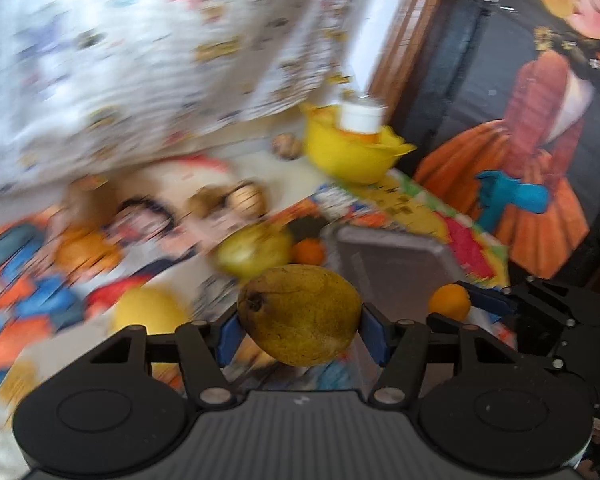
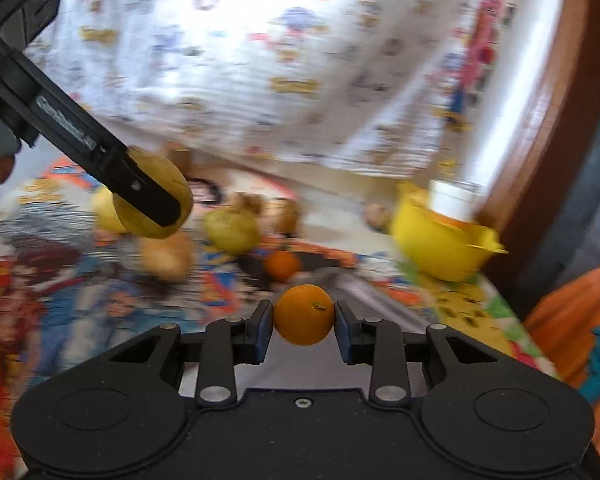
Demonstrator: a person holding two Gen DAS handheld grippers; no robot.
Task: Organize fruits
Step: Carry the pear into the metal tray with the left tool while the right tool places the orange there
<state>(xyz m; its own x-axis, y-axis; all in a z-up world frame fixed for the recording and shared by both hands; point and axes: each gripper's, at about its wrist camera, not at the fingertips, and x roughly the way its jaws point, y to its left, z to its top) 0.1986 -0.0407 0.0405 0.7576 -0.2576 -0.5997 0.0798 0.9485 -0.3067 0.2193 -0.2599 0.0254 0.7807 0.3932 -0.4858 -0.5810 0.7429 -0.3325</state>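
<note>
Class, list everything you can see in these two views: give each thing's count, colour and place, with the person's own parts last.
pear: one, yellow-brown, in left gripper
small orange: one, orange, in right gripper
second orange: one, orange, on cloth
yellow fruits: several, blurred, on cloth
grey tray: one, near cloth's edge
yellow bowl: one, far right
white jar: one, in bowl
patterned cloth: one, multicoloured, under everything
left gripper: black, blue pads
right gripper: black, blue pads

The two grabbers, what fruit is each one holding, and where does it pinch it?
The left gripper pinches a pear across its sides. The right gripper pinches a small orange across its middle.
</note>
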